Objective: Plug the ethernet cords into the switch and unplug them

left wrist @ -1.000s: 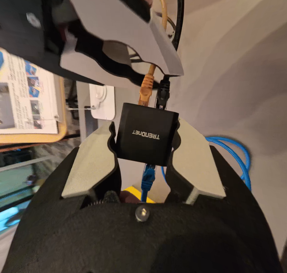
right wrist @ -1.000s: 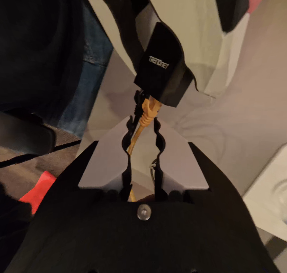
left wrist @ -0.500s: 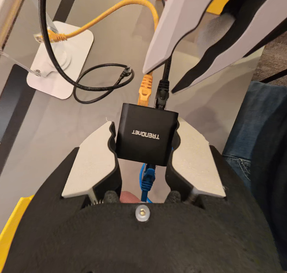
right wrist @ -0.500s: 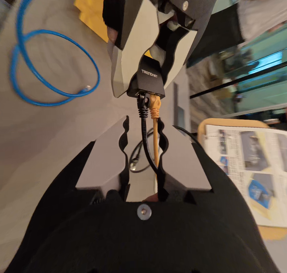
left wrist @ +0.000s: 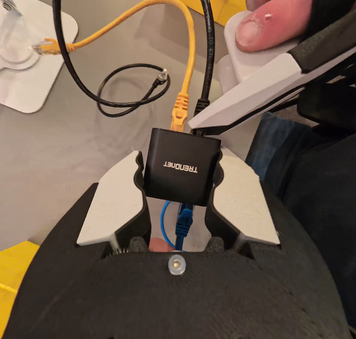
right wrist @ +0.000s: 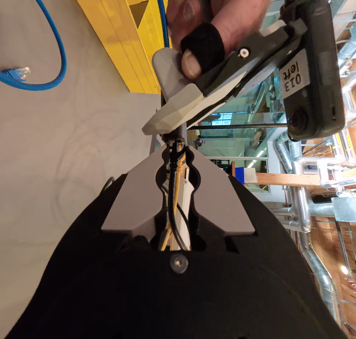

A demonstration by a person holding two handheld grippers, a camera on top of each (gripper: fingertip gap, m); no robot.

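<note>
My left gripper [left wrist: 180,156] is shut on the black switch [left wrist: 181,168], pads pressed on its two sides, holding it above the grey table [left wrist: 48,146]. A yellow plug [left wrist: 180,112] and a black plug [left wrist: 202,104] sit in the switch's far side. A blue plug [left wrist: 184,223] sits in its near side. My right gripper [right wrist: 176,150] has closed its tips on the black plug [right wrist: 174,156] right at the switch [right wrist: 178,133]. The yellow cord [right wrist: 178,175] runs beside it between the fingers. In the left wrist view the right gripper's fingertip [left wrist: 212,118] covers that plug.
A white stand base [left wrist: 28,69] lies at the far left, with the yellow cord's loose end [left wrist: 46,46] on it. The black cord's loose end [left wrist: 161,77] and a blue cord loop [right wrist: 57,60] lie on the table. A yellow bin [right wrist: 125,31] stands behind. A person's leg [left wrist: 279,146] is at the right. My two grippers' fingertips are within a few centimetres of each other.
My right gripper moved up to the switch and narrowed its jaws from wide around both cords onto the black plug. Both grippers turned together. The left grasp on the switch is unchanged.
</note>
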